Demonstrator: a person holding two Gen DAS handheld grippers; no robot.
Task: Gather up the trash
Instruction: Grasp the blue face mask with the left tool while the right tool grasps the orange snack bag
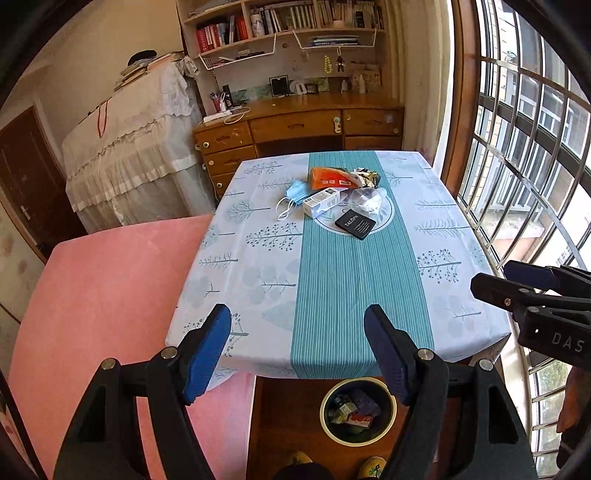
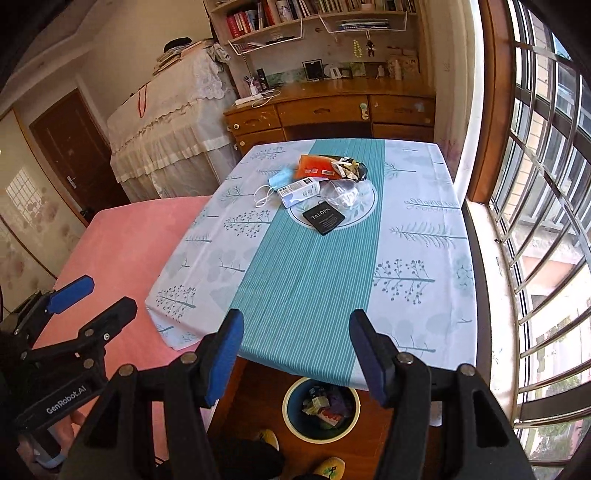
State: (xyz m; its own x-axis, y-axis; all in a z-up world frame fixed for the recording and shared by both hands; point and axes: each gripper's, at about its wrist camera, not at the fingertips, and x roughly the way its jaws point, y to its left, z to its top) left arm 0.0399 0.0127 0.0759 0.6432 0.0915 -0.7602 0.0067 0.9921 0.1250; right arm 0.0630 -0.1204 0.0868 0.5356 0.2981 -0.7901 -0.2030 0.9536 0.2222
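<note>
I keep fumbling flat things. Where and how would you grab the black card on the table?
The black card lies flat on the tablecloth, one corner toward the near edge. Probably come from above with the right hand-held gripper, pinching across that free near corner, away from the clear plastic bag behind it.

Home bedroom: bed (image 1: 103,295), bookshelf (image 1: 288,22)

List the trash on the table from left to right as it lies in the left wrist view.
Blue face mask → white carton → black card. The orange packet, crumpled wrapper and clear plastic bag sit behind and overlap the others, so their places in the order are unclear.
</note>
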